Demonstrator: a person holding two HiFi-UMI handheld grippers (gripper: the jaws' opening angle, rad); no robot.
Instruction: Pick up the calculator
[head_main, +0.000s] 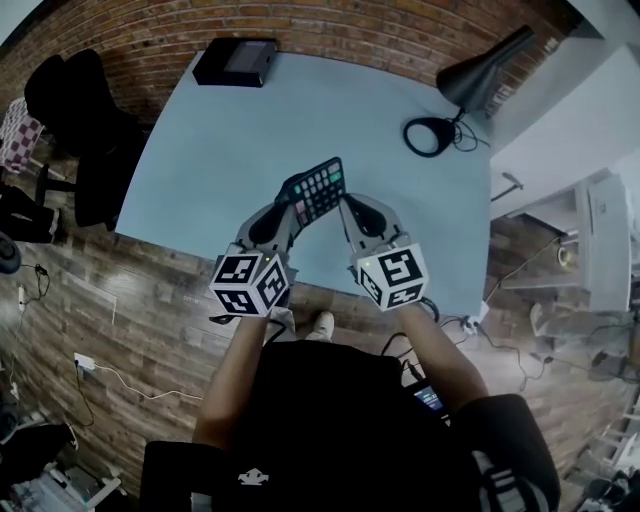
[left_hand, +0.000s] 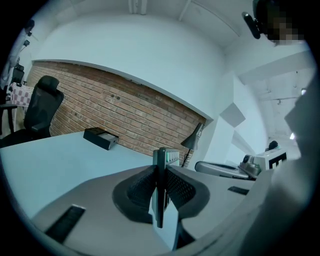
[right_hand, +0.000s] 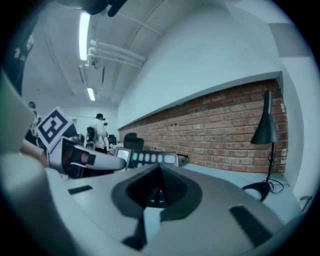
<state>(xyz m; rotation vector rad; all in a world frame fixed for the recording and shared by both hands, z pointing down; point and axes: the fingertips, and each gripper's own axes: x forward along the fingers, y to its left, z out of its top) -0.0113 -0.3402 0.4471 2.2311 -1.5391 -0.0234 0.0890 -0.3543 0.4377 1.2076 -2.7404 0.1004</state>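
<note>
The black calculator (head_main: 318, 190) with coloured keys hangs tilted above the near edge of the pale blue table (head_main: 250, 130). My left gripper (head_main: 292, 206) is shut on its left side. In the left gripper view the calculator (left_hand: 159, 162) stands edge-on, with the pads of my left gripper (left_hand: 160, 196) pressed on both faces. My right gripper (head_main: 346, 208) is at the calculator's right edge. In the right gripper view the jaws of my right gripper (right_hand: 159, 193) look shut with nothing clamped, and the calculator (right_hand: 150, 159) shows its key rows just beyond the tips.
A black box (head_main: 236, 62) lies at the table's far edge by the brick wall. A black desk lamp (head_main: 480, 75) stands at the far right corner, its round base (head_main: 430, 135) and cable beside it. An office chair (head_main: 85, 120) stands left of the table.
</note>
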